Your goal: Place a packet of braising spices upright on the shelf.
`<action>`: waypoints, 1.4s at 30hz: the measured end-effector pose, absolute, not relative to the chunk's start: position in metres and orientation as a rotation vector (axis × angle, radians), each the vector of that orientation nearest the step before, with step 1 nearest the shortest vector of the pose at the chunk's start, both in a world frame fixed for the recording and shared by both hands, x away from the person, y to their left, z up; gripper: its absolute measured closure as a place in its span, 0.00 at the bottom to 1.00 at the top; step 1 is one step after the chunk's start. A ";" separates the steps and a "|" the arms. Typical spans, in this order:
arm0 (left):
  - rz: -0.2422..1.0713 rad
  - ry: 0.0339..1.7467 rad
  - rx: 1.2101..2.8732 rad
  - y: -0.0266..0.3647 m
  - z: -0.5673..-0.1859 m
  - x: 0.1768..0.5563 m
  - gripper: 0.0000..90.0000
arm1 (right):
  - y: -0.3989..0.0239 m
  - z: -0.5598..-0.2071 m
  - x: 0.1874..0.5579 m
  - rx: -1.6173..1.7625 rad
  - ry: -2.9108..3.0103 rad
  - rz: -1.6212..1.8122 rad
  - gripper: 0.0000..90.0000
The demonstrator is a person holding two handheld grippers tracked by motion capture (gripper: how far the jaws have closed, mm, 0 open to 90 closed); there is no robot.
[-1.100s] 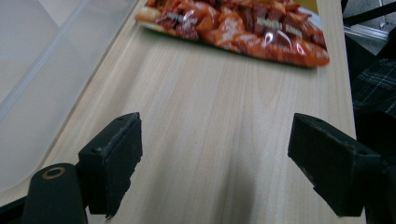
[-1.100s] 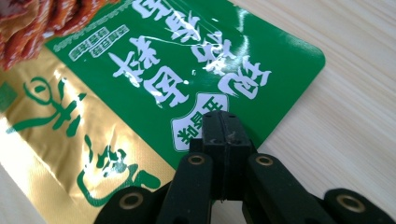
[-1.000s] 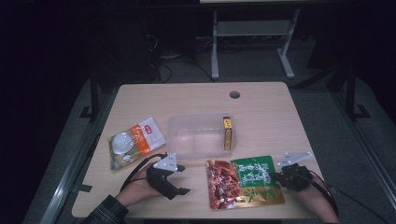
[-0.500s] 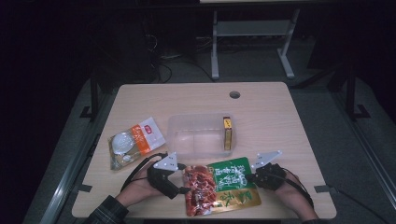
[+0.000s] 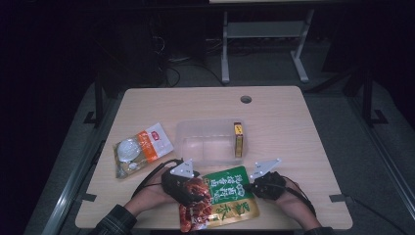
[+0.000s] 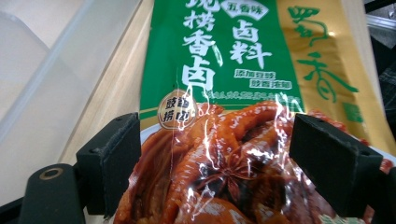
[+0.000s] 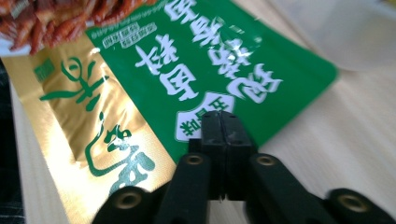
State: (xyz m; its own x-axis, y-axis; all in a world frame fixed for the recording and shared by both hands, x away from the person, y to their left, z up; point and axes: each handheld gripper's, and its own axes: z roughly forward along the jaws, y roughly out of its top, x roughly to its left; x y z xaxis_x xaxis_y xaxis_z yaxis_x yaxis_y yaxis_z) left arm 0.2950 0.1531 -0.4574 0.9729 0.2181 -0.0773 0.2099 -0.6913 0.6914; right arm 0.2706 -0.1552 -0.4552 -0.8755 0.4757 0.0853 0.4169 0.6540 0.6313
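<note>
At the near edge of the table (image 5: 293, 127), both hands work on one flat seasoning pouch (image 5: 222, 203), green and gold with a red food picture at its near end; it lies partly over the table's front edge, just in front of the clear plastic bin (image 5: 208, 142). Right claw (image 7: 220, 128): jaws pressed together, pinching the pouch's green end at its edge, and they have just eased a touch, pouch between them. Left claw (image 6: 219, 168): jaws stand wide apart, one on each side of the pouch's red end (image 6: 224, 163), pads not pressing as far as I can see, so it straddles but does not grip. Bin holds a slim yellow box (image 5: 238, 139) standing against its right wall. Another packet, orange and white (image 5: 139, 149), lies well apart on the left. Judgement: the step in hand is a handover or a two-handed pick-up of the pouch, likely bound for the bin. Next move calls for the left claw to close on the red end, then a level lift, since the limp foil could sag or slip from a corner pinch.
</note>
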 end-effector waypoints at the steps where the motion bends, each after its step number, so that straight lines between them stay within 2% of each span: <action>1: 0.015 0.301 2.353 0.152 -0.458 0.296 0.18 | -0.159 -0.452 0.269 0.760 2.750 1.027 0.86; 3: 0.011 0.308 2.361 0.150 -0.459 0.298 0.18 | -0.166 -0.449 0.267 0.789 2.724 1.035 0.78; 6: 0.016 0.322 2.369 0.146 -0.462 0.300 0.17 | -0.180 -0.446 0.259 0.859 2.659 1.056 0.57; 8: 0.018 0.337 2.376 0.144 -0.463 0.301 0.17 | -0.187 -0.445 0.256 0.904 2.631 1.051 0.51; 11: -0.002 0.352 2.379 0.144 -0.465 0.304 0.17 | -0.198 -0.443 0.250 0.953 2.596 1.061 0.47; 20: -0.014 0.344 2.378 0.145 -0.466 0.304 0.20 | -0.206 -0.442 0.237 0.957 2.578 1.081 0.44; 24: -0.005 0.346 2.393 0.145 -0.464 0.303 0.29 | -0.206 -0.441 0.238 0.959 2.571 1.097 0.44; 28: 0.002 0.339 2.409 0.145 -0.461 0.301 0.46 | -0.205 -0.441 0.238 0.947 2.569 1.100 0.43; 35: 0.015 0.301 2.446 0.139 -0.458 0.295 0.82 | -0.205 -0.441 0.239 0.950 2.570 1.103 0.42; 42: -0.019 0.338 2.445 0.138 -0.457 0.297 0.95 | -0.204 -0.440 0.240 0.959 2.567 1.111 0.39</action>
State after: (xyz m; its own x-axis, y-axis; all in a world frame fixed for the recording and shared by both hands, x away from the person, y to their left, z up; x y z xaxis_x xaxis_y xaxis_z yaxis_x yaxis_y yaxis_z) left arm 0.2973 0.1379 -0.4567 0.9665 0.2366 -0.0989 0.2463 -0.7483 0.6159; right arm 0.2396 -0.2038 -0.4404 -0.7744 0.6274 0.0818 0.4891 0.5115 0.7065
